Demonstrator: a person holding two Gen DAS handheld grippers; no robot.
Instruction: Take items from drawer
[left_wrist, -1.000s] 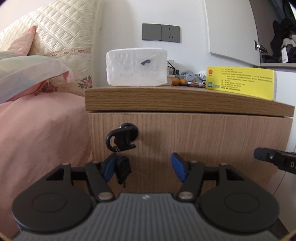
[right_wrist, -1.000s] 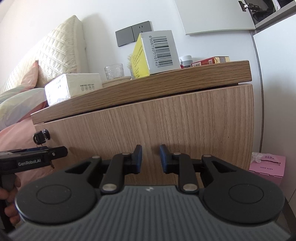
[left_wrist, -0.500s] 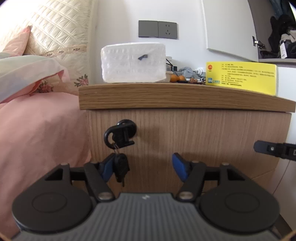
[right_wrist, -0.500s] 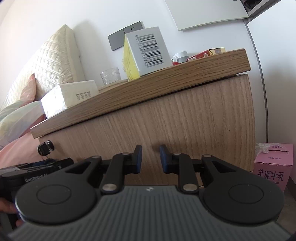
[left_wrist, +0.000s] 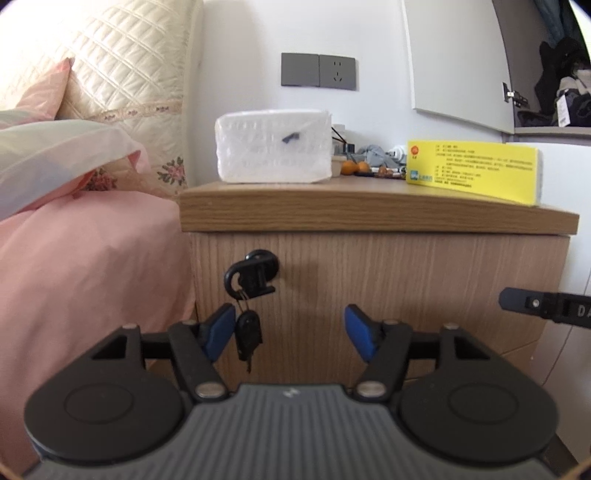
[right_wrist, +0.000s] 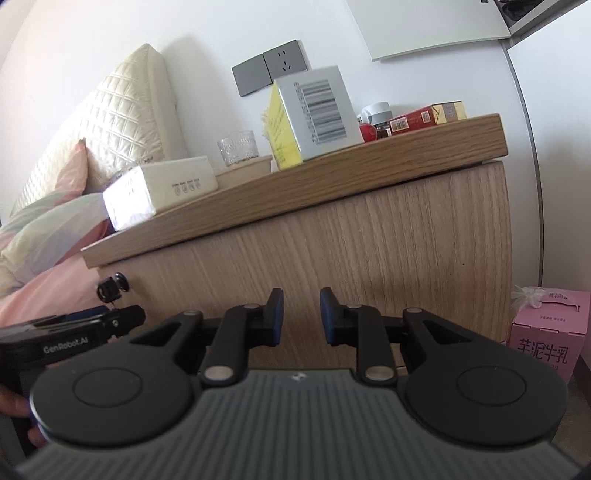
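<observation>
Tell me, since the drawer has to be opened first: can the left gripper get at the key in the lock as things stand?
Probably yes: the left gripper is open, nothing lies before the key, though the hanging key dangles beside one finger.

A bedside cabinet (left_wrist: 376, 280) stands right of a bed (left_wrist: 85, 258). On top, a tissue pack (left_wrist: 273, 151) sits left of a box (left_wrist: 472, 171); what looks like keys (left_wrist: 249, 295) hang from its front.

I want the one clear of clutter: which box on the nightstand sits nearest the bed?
The white tissue pack at the bed-side end; the yellow box stands at the opposite end.
</observation>
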